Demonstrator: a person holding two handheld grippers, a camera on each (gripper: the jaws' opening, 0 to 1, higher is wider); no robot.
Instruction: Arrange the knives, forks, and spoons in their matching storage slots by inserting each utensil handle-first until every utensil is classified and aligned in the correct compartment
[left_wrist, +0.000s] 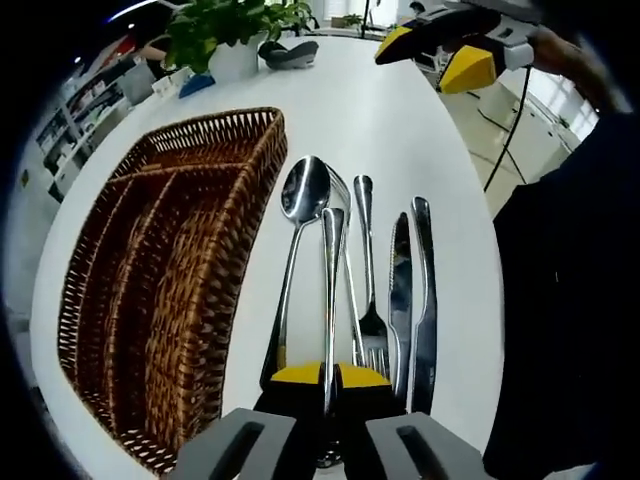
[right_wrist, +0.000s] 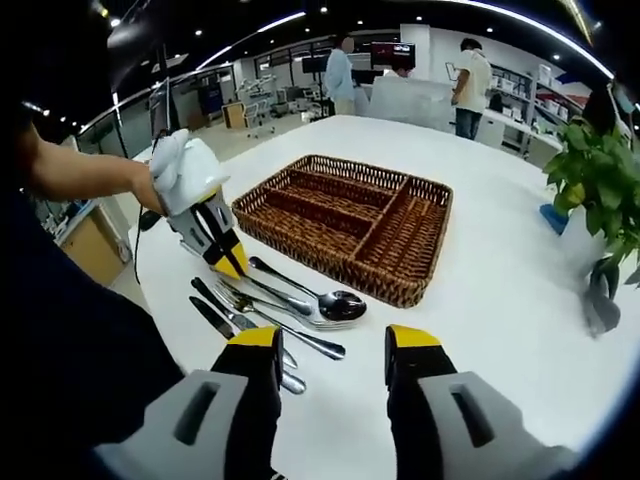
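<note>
Left gripper clamped on spoon handle, right gripper wide, empty; risk: dragging the adjacent fork during lift toward basket.

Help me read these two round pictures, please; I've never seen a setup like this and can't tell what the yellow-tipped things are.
Nothing here is a robot arm. A person holds a hand-held gripper with two yellow-tipped jaws in each hand, and a fisheye camera rides on each one, looking forward along its jaws.

In the left gripper view, the left gripper has its jaws closed on a slim silver utensil handle. In the right gripper view, the right gripper hovers with jaws apart, holding nothing, and the left gripper appears at the left, down at the cutlery.

On the round white table sit a brown woven wicker tray with compartments, all bare, and beside it a row of silver cutlery: a large spoon, a fork and two table knives. A green potted plant stands further along the table.
</note>
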